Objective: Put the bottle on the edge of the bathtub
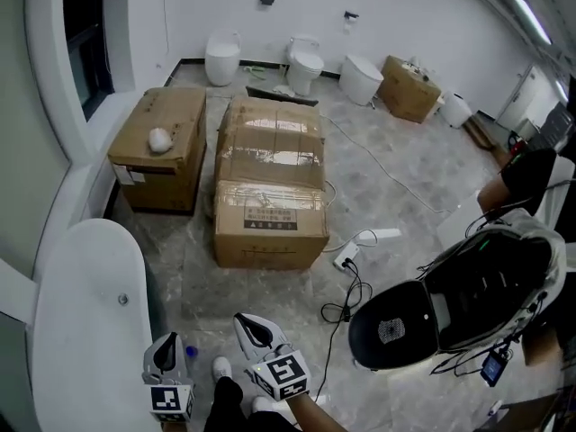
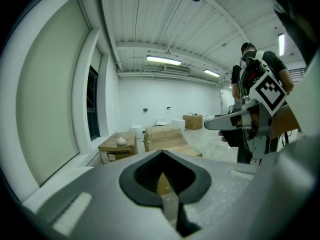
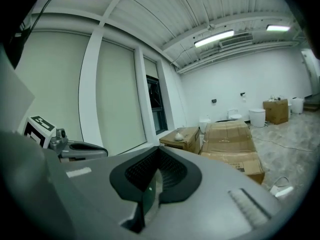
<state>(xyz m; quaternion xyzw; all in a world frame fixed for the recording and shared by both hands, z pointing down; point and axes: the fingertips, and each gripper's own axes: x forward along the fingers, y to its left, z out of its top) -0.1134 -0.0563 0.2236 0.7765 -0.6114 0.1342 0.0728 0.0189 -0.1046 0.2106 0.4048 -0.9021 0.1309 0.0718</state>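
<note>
Your left claw (image 1: pixel 168 340) and right claw (image 1: pixel 243 319) sit low in the head view. Both are closed tight with nothing between the jaws. The white bathtub (image 1: pixel 76 331) lies just left of your left claw. A small blue-capped thing, likely the bottle (image 1: pixel 187 352), shows on the floor (image 1: pixel 396 196) between the claws, too small to be sure. Cardboard boxes (image 1: pixel 270 187) stand beyond.

bathtub (image 1: pixel 81 367): cut off at bottom edge | box label (image 1: pixel 270 218): print unreadable
</note>
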